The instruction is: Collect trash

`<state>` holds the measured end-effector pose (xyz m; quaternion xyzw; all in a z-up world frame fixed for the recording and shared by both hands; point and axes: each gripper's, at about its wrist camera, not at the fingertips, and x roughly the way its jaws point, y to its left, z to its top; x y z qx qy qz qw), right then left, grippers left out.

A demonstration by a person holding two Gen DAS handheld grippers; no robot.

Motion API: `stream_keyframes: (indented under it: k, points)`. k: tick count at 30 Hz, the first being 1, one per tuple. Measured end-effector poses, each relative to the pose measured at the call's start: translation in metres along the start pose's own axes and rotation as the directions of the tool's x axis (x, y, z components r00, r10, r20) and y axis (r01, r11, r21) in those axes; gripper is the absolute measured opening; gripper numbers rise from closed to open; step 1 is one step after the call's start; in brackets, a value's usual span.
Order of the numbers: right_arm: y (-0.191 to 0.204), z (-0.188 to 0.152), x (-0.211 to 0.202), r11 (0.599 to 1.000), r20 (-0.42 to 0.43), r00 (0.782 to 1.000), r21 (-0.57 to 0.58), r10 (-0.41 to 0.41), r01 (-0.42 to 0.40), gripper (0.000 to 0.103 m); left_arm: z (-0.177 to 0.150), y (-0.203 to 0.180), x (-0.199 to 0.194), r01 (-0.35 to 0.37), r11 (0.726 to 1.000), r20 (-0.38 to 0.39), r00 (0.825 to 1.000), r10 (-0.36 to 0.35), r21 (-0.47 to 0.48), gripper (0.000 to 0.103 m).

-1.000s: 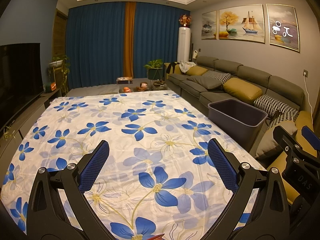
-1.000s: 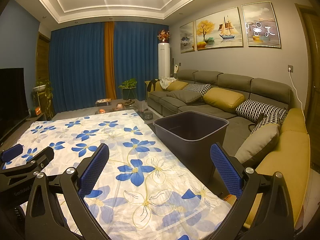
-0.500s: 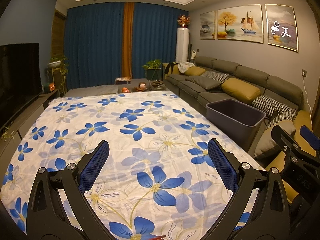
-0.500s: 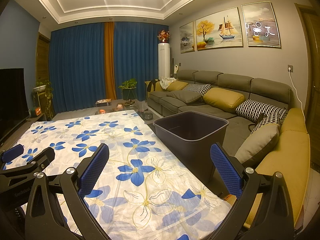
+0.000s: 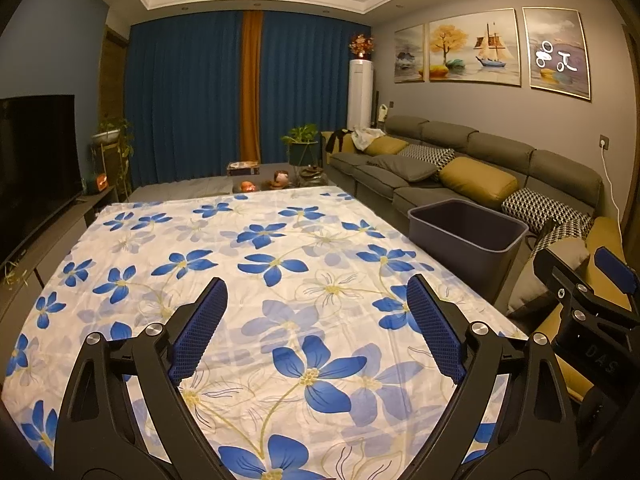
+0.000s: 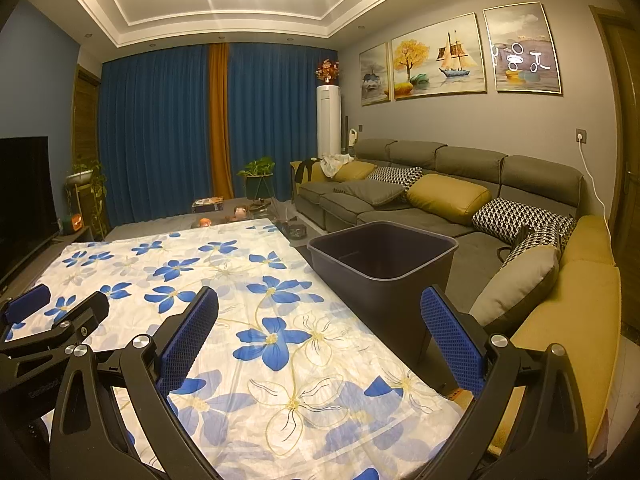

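Note:
A dark grey bin [image 5: 468, 230] stands on the floor at the table's right side, between table and sofa; it also shows in the right wrist view [image 6: 384, 260] and looks empty. The table wears a white cloth with blue flowers [image 5: 256, 264]; I see no trash on it. My left gripper [image 5: 316, 320] is open and empty over the near part of the cloth. My right gripper [image 6: 320, 328] is open and empty over the table's near right corner, close to the bin. Each gripper shows at the edge of the other's view.
A grey sofa [image 6: 440, 184] with yellow and patterned cushions runs along the right wall. A television [image 5: 36, 164] stands at the left. A low table with small items [image 5: 276, 180] and a potted plant [image 5: 300, 144] are beyond the far edge.
The left wrist view has shifted very slightly; the scene sits a little further left and lower. The right gripper has not visibly moved. Both grippers stay open.

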<state>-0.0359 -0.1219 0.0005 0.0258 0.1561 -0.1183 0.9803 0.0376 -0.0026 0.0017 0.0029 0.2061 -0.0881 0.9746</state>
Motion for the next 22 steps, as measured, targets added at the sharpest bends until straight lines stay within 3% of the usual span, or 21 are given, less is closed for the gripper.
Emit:
stream_keyframes:
  k: [22]
  points:
    - [-0.0011, 0.0033, 0.0009, 1.0, -0.002, 1.0, 0.009, 0.001, -0.001, 0.098, 0.0013, 0.0032, 0.0036, -0.026, 0.999, -0.031, 0.999, 0.026, -0.019, 0.091]
